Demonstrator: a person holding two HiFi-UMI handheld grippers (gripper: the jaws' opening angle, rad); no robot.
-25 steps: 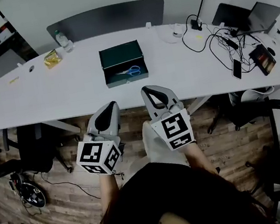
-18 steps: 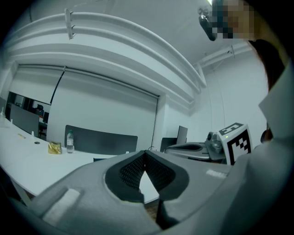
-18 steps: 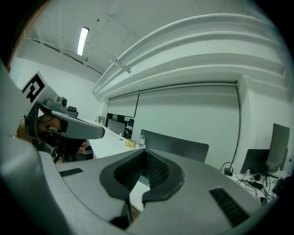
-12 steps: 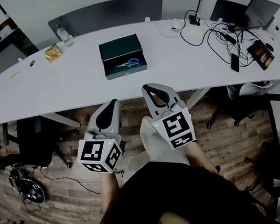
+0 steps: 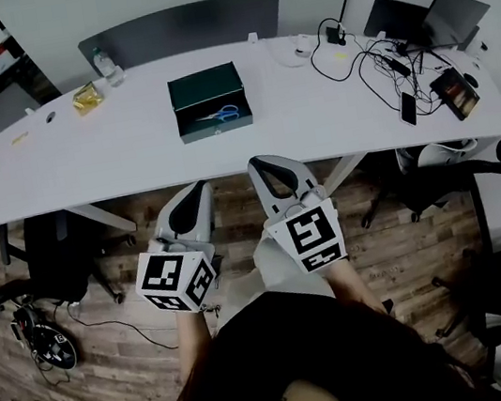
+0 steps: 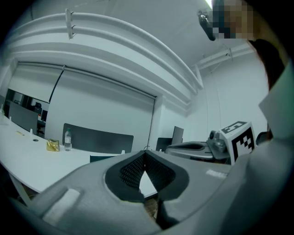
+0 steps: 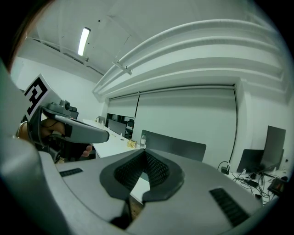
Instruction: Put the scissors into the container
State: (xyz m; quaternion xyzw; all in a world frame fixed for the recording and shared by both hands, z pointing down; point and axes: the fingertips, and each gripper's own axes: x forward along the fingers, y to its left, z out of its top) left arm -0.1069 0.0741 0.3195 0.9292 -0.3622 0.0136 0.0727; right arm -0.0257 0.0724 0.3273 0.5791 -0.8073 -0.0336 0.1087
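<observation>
My left gripper (image 5: 197, 190) and right gripper (image 5: 263, 162) hang side by side just off the near edge of the white table (image 5: 83, 166), over the wood floor (image 5: 412, 253); both have their jaws closed tip to tip, gripping nothing; the scissors (image 5: 219, 113) lie inside the open dark green container (image 5: 215, 131) at mid-table, well apart from both.

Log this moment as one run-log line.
scissors: inside container | left gripper: shut, empty, away from container | right gripper: shut, empty, away from container | task: looks done
</observation>
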